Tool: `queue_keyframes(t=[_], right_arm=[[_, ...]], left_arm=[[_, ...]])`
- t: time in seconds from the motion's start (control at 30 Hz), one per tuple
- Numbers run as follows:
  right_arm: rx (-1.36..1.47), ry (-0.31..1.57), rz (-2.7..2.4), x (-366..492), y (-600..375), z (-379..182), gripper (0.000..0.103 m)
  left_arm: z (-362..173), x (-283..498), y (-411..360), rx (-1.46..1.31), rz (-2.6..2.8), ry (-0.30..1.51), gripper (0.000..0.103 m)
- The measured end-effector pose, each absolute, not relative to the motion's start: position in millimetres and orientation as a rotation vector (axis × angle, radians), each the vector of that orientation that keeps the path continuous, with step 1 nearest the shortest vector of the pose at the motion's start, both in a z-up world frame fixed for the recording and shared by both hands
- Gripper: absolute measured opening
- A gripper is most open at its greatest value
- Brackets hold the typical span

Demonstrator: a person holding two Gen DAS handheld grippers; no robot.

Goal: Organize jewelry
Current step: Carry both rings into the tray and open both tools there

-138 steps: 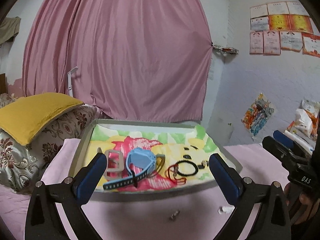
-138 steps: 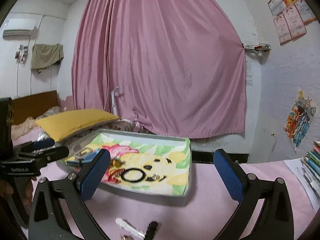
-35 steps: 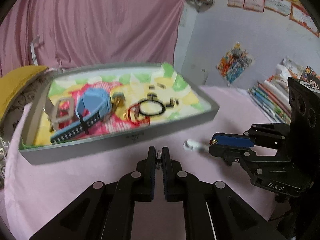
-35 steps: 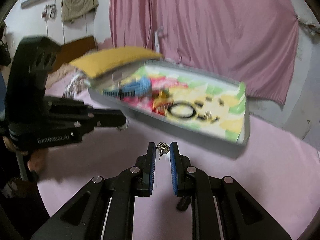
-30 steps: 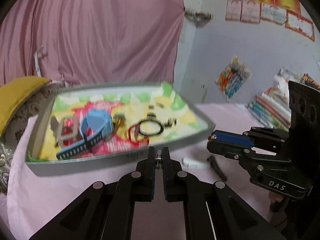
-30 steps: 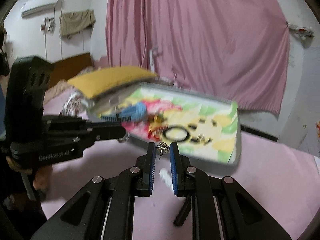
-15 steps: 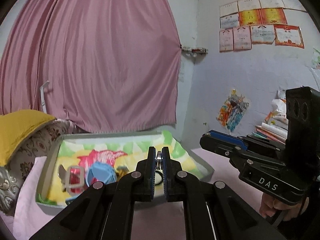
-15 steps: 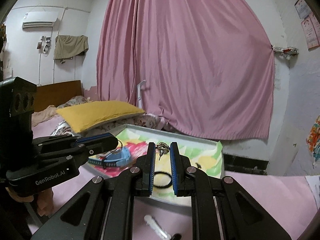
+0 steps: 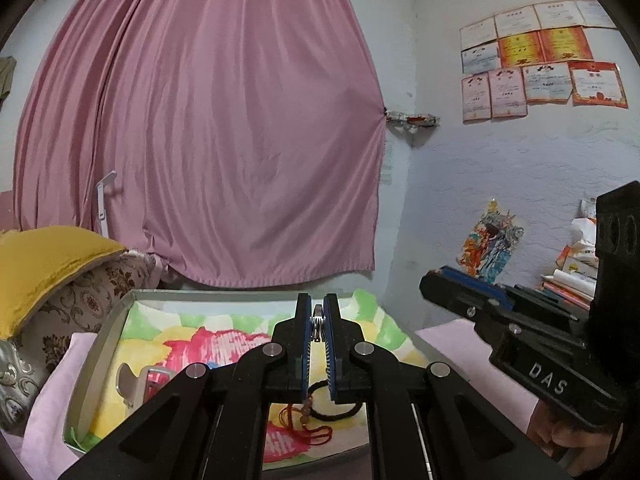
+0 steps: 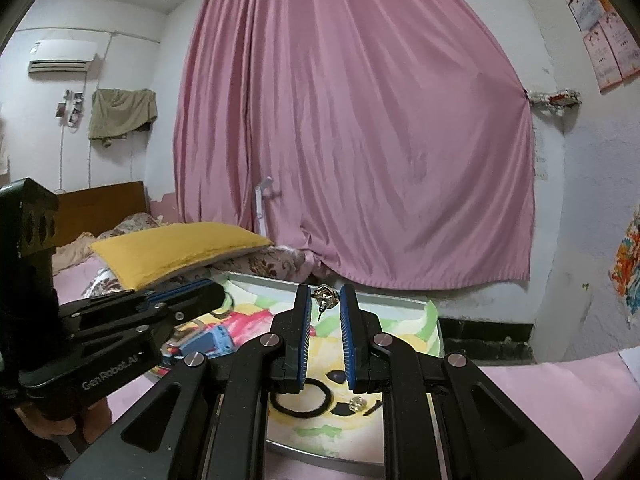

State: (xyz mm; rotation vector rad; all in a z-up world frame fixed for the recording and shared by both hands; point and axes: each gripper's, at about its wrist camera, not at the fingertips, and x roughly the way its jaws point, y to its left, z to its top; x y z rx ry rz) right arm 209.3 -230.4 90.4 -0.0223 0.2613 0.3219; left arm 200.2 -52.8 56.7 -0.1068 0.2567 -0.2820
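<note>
My left gripper is shut on a small silver earring, held above the tray. My right gripper is shut on a silver stud earring whose pin hangs down between the pads. The grey tray has a colourful cartoon lining. In it lie a black hair tie, a red cord bracelet, a blue watch, a pale buckle and a small stud. The right gripper shows at the right of the left wrist view; the left gripper shows at the left of the right wrist view.
The tray rests on a pink sheet. A yellow pillow on a patterned cushion lies to the left. A pink curtain hangs behind. Books and bags are stacked by the right wall.
Both grippers have risen and tilted up towards level, so the tray now sits low in both views and the curtain fills them. Each still pinches its earring.
</note>
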Motion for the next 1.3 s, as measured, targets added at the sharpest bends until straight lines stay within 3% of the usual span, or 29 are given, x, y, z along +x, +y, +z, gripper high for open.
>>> queue_keyframes(t=[0.83, 1.3], right_arm=[[0.041, 0.675, 0.333, 267.1, -244.8, 31.5, 0.013], [0.032, 0.818, 0.377, 283.2, -231.6, 10.0, 0.013]], left_arm=[[17.1, 245.6, -50.6, -0.128, -0.276, 0.665, 0.006], [4.1, 254.3, -53.2, -0.119, -0.285, 0.780, 0.006]])
